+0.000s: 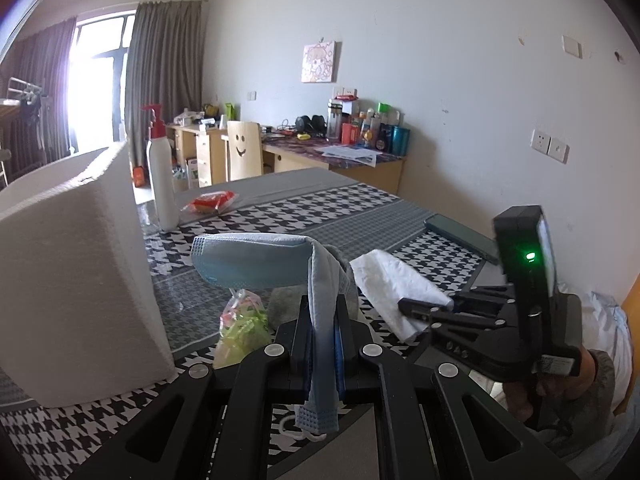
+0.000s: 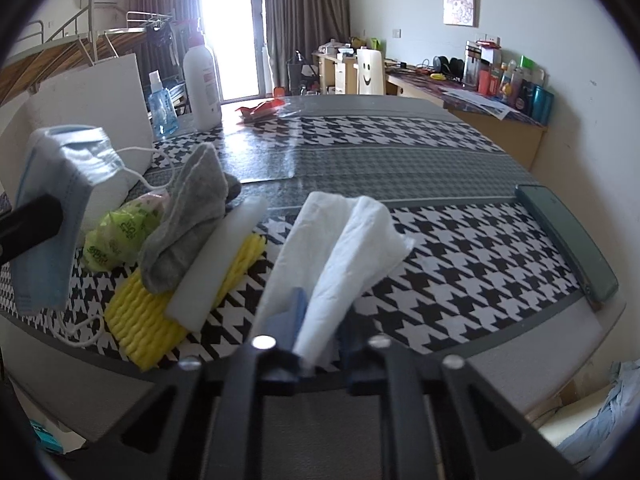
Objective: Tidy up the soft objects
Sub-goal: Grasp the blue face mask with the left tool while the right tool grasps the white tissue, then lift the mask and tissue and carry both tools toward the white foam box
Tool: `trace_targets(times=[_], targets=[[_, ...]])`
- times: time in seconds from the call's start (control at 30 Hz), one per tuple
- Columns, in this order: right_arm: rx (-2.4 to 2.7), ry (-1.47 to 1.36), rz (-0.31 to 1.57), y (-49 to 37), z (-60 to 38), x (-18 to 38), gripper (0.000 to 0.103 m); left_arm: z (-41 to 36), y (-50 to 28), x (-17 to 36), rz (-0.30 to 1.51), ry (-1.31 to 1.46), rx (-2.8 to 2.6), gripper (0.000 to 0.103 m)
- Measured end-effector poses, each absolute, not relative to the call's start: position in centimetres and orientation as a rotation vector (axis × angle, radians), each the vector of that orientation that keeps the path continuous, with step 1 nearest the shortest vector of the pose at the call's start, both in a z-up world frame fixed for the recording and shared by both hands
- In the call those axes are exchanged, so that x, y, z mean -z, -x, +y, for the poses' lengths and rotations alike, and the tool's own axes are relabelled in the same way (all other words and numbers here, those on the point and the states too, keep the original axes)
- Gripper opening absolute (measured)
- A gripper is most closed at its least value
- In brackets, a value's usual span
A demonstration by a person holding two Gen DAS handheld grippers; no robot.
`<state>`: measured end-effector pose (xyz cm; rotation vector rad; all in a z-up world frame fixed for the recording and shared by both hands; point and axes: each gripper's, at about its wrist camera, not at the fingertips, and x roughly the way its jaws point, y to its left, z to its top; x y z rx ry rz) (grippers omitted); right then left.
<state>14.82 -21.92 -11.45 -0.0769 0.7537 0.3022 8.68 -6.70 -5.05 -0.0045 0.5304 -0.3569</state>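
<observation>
Soft objects were held on both sides: the left gripper [image 1: 322, 344] had its fingers [image 1: 301, 332] clamped on a blue face mask [image 1: 256, 262], which hung through them and stood lifted above the tabletop [image 1: 360, 212]. The right gripper [image 2: 320, 336] had its fingers [image 2: 294, 312] pressed together on a white tissue [image 2: 340, 236], whose far end still lay on the houndstooth cloth.

Taking the white foam box [image 1: 76, 272] as the landmark, the mask hung just to its right. Below the mask, near the box's lower right corner, sat a green plastic bag [image 2: 116, 236]. Farther right of the box lay a grey sock [image 2: 188, 220], draped over a white foam strip [image 2: 216, 264] that rested on a yellow foam net [image 2: 140, 320]. The tissue was farther right again, well apart from the box. Behind the box stood a white pump bottle [image 1: 162, 180] and a blue spray bottle [image 2: 160, 108]; beyond them lay a red packet [image 1: 210, 202]. A dark phone [image 2: 568, 240] lay at the tabletop's right edge, farthest from the box.
</observation>
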Motion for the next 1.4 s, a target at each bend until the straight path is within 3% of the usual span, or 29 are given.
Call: trace_targets(times=[1.4], targets=[[-0.402,0.049,0.505,-11.6,-20.2,3.5,0.013,-5.3,-6.5,0.3,0.404,-0.034,0.305,0.009]])
